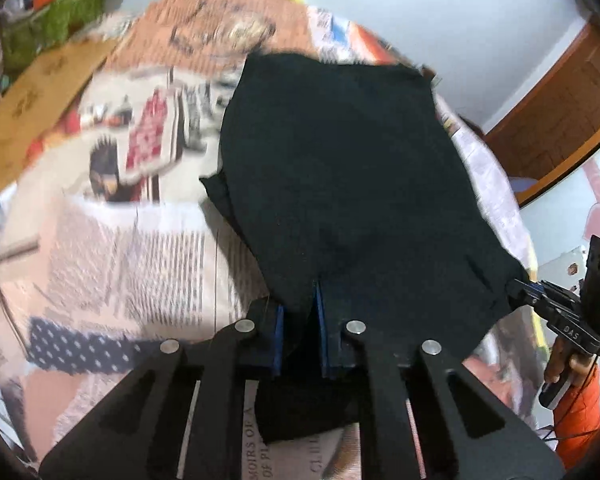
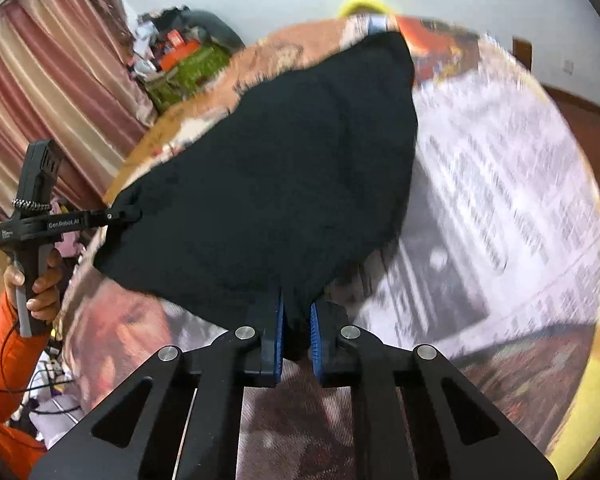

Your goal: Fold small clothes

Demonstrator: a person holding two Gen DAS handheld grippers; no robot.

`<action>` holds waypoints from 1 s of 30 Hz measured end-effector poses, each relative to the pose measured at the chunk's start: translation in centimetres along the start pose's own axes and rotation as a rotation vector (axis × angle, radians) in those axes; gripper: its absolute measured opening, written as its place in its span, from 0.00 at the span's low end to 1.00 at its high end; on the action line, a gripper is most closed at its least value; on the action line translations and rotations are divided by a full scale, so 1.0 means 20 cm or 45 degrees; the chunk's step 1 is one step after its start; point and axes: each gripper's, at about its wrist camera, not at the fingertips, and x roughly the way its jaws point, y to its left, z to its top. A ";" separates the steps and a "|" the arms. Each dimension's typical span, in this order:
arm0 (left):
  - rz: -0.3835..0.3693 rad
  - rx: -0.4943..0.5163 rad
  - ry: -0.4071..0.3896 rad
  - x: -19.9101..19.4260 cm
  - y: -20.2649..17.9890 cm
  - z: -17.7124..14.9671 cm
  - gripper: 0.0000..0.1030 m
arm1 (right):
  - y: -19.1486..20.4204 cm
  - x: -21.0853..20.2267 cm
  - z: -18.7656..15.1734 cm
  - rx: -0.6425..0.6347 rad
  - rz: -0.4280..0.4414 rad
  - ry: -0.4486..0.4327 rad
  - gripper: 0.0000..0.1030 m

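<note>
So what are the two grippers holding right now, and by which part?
Both hold the black garment by its near edge: the left gripper and the right gripper each pinch one end of that edge.

Newspaper surface (image 2: 500,184) right of black garment (image 2: 284,184) clear.

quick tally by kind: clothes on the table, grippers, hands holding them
Dark garment: 1, lying on the newspaper-covered table
Grippers: 2, the left gripper and right gripper, each shut on the garment's near edge
Hands on handles: 2, the right hand and left hand
Total: 5
</note>
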 end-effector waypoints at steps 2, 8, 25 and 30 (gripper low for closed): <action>-0.013 0.009 -0.030 -0.05 -0.02 0.05 0.12 | 0.01 -0.04 0.04 -0.022 0.004 -0.042 0.09; -0.024 0.033 -0.103 -0.14 -0.11 0.29 0.12 | 0.06 -0.10 0.22 -0.095 -0.014 -0.174 0.09; 0.077 -0.131 -0.052 0.33 0.07 1.02 0.12 | -0.12 0.19 0.86 -0.109 -0.145 -0.302 0.09; 0.053 -0.183 0.015 0.57 0.17 1.15 0.12 | -0.26 0.36 1.00 -0.082 -0.194 -0.259 0.09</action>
